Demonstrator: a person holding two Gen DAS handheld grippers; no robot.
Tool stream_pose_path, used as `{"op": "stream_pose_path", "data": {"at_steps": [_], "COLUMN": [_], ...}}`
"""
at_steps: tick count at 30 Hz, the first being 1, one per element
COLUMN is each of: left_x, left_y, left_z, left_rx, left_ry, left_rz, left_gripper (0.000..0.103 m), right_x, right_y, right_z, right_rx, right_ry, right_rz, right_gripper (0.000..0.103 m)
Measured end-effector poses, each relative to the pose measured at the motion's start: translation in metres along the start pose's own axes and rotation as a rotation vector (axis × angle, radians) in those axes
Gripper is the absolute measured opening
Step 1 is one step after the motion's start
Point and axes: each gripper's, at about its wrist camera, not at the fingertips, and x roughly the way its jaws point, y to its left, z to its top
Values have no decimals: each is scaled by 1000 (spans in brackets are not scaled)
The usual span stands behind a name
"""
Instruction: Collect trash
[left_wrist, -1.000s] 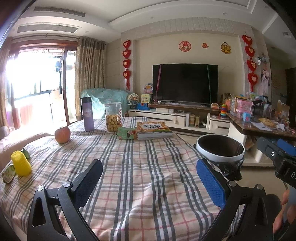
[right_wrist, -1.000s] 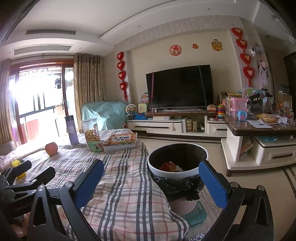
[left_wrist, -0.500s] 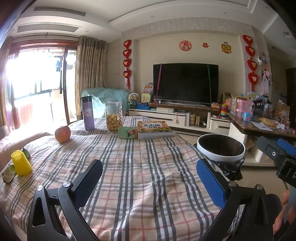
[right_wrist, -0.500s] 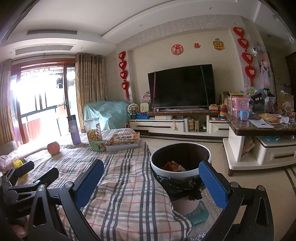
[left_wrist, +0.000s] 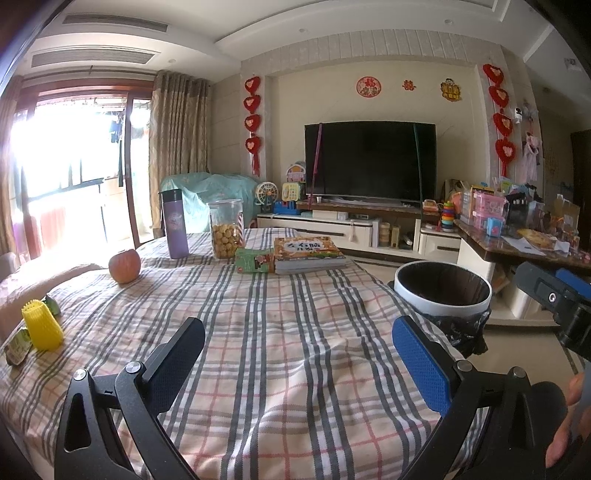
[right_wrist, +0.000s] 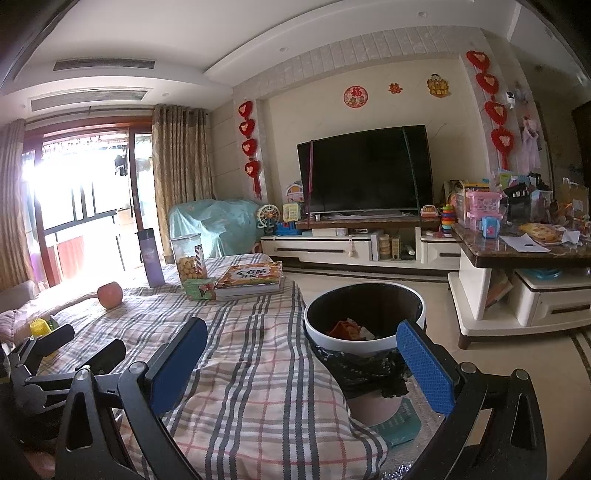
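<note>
Both tools stand with their blue-padded jaws wide apart and nothing between them. The left tool (left_wrist: 299, 354) hovers over the plaid-clothed counter (left_wrist: 280, 332); the right tool (right_wrist: 301, 354) sits at the counter's right edge, beside the white-rimmed round bin lined with a black bag (right_wrist: 364, 343), which already holds some crumpled scraps.

What looks like the remaining trash lies at the far left of the left wrist view: a small green-and-white wrapper (left_wrist: 16, 345) touching the base of a yellow ribbed plastic cone (left_wrist: 41, 325), with another green scrap (left_wrist: 51, 304) just behind the cone. From the left tool these lie left and slightly ahead, well apart from the bin at the right of the frame. The left tool is clearly the nearer one; in the right wrist view only the cone shows, at the left edge behind the left tool.

The wrapper's long axis seems to run obliquely toward the camera, though it is too small to be sure. The red apple (left_wrist: 125, 266) beyond is probably not trash.
</note>
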Motion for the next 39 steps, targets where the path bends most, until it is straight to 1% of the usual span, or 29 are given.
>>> {"op": "stream_pose_path", "data": {"at_steps": [24,39], "left_x": [8,13], "left_y": [1,3], "left_z": [-2,-1], "left_rx": [11,13], "left_ry": [8,18], "left_rz": [-1,-3], "left_gripper": [102,103], "right_x": [2,8], "right_y": [-1,-4], "right_z": [6,8], "right_rx": [15,26], "right_ry": [-4,22], "right_rz": [22,25], "right_gripper": [103,103]}}
